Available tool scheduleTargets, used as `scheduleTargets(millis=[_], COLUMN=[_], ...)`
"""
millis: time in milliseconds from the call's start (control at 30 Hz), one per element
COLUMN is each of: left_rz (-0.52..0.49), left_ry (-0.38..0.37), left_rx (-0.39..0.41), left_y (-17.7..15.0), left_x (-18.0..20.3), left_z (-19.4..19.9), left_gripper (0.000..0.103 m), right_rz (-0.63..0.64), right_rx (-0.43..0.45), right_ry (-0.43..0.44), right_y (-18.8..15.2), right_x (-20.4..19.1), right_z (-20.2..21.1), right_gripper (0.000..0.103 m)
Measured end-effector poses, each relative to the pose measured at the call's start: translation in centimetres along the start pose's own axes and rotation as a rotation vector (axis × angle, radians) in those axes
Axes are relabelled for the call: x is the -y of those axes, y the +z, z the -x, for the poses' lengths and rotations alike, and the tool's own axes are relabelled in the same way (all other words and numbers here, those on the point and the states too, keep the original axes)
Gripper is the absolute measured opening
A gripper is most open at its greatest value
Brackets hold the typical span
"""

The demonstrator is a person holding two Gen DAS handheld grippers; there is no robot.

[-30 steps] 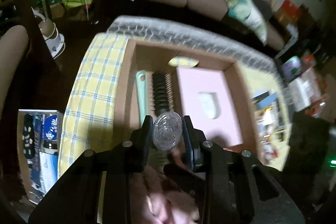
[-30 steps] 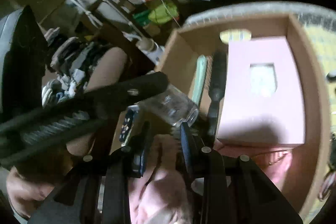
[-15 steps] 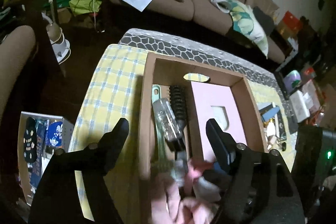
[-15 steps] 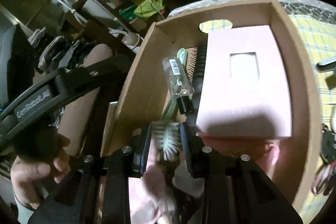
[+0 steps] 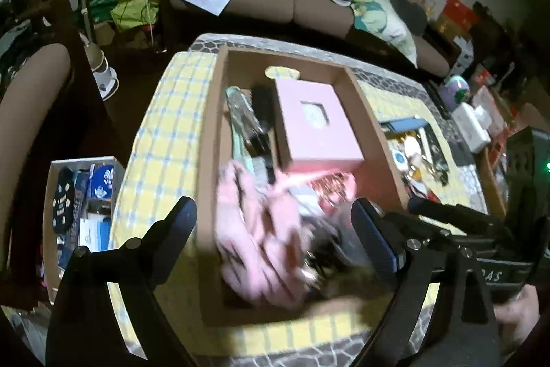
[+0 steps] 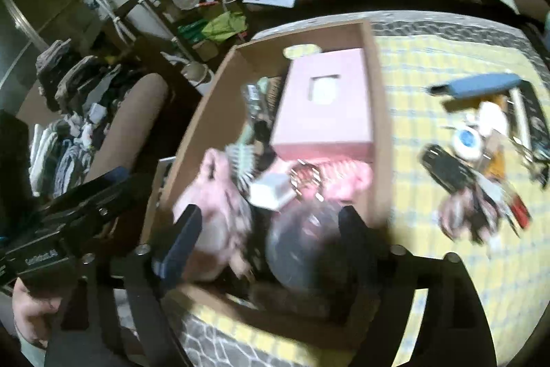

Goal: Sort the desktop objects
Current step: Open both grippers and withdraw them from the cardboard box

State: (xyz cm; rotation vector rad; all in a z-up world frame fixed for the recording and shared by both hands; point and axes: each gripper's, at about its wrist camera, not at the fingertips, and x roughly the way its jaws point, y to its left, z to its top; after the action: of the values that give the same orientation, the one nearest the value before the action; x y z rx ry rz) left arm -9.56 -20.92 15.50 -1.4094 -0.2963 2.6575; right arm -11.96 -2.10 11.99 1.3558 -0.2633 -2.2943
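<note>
The clear bottle (image 5: 240,112) that was being clamped by the left gripper (image 5: 271,222) a second ago is now lying in the cardboard box (image 5: 209,133), along its left wall beside the black hairbrush (image 5: 263,112); those jaws are being held wide apart and empty, so one more item is being counted as sorted. The right gripper (image 6: 268,226), closed half a second ago, is likewise being carried wide open with nothing gripped. Open room is being left to the right, where loose items (image 6: 481,153) are still waiting on the yellow checked cloth (image 6: 429,64), past the box's right wall.
</note>
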Motion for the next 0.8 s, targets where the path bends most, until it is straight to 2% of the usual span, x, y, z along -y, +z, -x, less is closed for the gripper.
scheduleTargets(millis=[67,133,200,567,800], left_rz=[-0.007,-0.013,-0.024,-0.071,-0.103], left_ry=[0.004,0.001,0.003,0.008,0.005], left_rx=[0.008,0.017,0.020,0.031,-0.002], left_y=[-1.0,-2.0,-2.9,-6.8,-9.1], left_x=[0.8,1.4,2.1,5.8,8.0], left_z=[1.1,2.1,3.1,6.2,4.6], left_gripper=[0.101,0.102,0.102,0.103,0.103], right_rz=[-0.014,-0.024,-0.024,-0.036,-0.057], right_rx=[0.005,0.008,0.016,0.060,0.078], right_ry=[-0.017,-0.033,-0.050,-0.107,-0.168], right_y=[-1.1,-2.2,-3.1,-7.2,-8.9], right_x=[0.5,1.1,1.4,3.4,7.9], right_z=[1.2,2.7,3.7,9.4,12.3], right_gripper=[0.090,0.100,0.102,0.103,0.103])
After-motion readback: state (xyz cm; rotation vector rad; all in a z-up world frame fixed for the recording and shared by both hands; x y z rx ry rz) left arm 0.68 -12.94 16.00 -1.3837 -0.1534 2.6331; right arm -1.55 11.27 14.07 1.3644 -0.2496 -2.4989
